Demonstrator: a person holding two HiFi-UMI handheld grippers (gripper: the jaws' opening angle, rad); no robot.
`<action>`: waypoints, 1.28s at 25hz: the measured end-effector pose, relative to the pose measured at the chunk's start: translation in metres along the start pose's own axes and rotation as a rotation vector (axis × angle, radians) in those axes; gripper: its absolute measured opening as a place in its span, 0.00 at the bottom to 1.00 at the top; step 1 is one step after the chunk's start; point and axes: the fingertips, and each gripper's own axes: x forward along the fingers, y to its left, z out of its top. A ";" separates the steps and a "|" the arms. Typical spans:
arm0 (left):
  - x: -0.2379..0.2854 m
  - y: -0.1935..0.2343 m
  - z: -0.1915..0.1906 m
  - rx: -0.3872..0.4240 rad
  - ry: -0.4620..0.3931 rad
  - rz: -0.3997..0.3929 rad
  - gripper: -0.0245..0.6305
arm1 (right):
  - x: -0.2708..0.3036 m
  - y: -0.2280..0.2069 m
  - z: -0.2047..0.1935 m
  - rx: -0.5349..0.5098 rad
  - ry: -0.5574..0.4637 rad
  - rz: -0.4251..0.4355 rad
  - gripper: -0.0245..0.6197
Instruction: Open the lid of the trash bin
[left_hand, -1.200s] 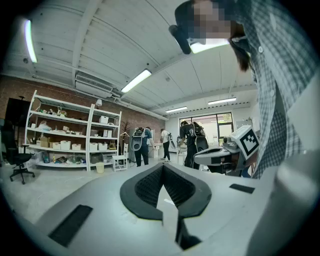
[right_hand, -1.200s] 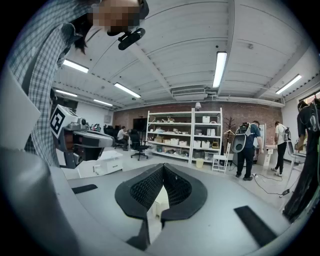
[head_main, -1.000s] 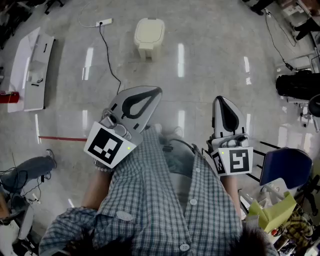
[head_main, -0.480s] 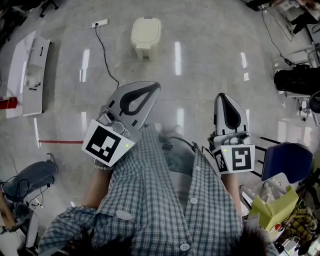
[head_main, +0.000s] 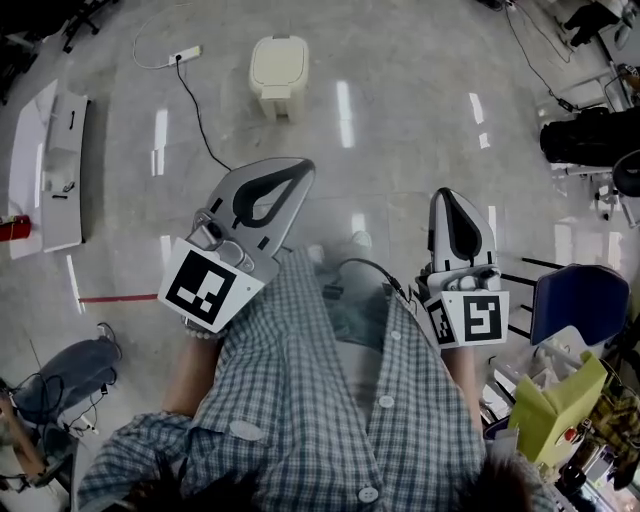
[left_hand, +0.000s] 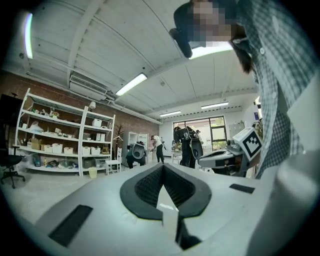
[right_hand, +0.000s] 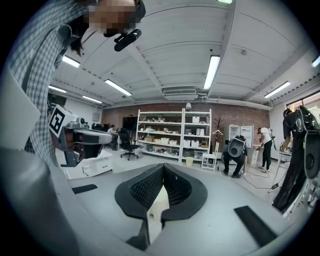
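Observation:
The trash bin (head_main: 277, 65), cream with its lid down, stands on the floor at the top of the head view, far ahead of both grippers. My left gripper (head_main: 305, 170) is held in front of the checked shirt and points up-right toward the bin. Its jaws meet at the tip (left_hand: 162, 166) with nothing between them. My right gripper (head_main: 447, 194) is held at the right and points straight ahead, well to the right of the bin. Its jaws are also together at the tip (right_hand: 162, 165) and hold nothing.
A power strip (head_main: 186, 52) with a black cable (head_main: 197, 115) lies left of the bin. A white panel (head_main: 46, 160) lies at far left, a red floor line (head_main: 115, 297) below it. A blue chair (head_main: 580, 303) and black equipment (head_main: 585, 135) stand at right. Shelves (left_hand: 60, 147) and people (left_hand: 157, 146) are far off.
The bin has drifted a little up and left in the head view as the camera moved. Both grippers stay shut in front of the shirt, almost where they were.

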 end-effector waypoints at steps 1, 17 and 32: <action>0.001 -0.001 0.001 -0.002 -0.001 0.001 0.04 | -0.001 -0.002 0.001 -0.002 0.001 -0.001 0.06; 0.043 0.019 0.002 -0.010 0.016 0.079 0.04 | 0.044 -0.041 -0.003 -0.008 0.009 0.079 0.06; 0.145 0.033 0.016 -0.017 0.043 0.185 0.03 | 0.107 -0.151 -0.001 0.010 0.011 0.178 0.06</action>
